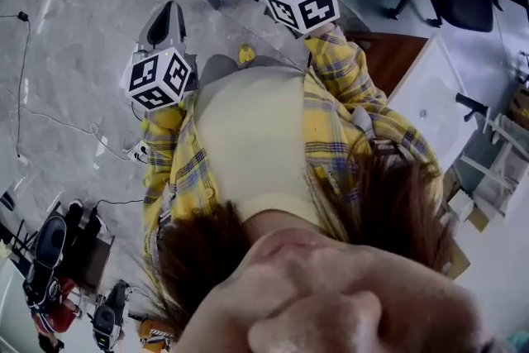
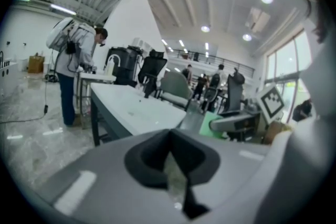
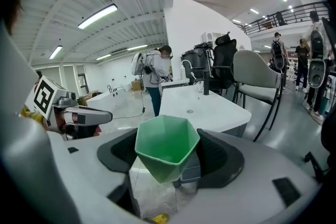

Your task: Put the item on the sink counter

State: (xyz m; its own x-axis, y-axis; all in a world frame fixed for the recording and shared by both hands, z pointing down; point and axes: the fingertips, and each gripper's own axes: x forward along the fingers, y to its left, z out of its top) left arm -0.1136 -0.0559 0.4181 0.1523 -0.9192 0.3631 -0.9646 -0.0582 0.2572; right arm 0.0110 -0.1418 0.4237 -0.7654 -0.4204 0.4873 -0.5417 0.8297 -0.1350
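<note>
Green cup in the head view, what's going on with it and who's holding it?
A person in a yellow plaid shirt holds a tool in each hand. The right tool is shut on a green faceted plastic cup, held in the air. The left tool is shut and empty. A white counter with a black faucet stands ahead; the cup is not on it yet.
</note>
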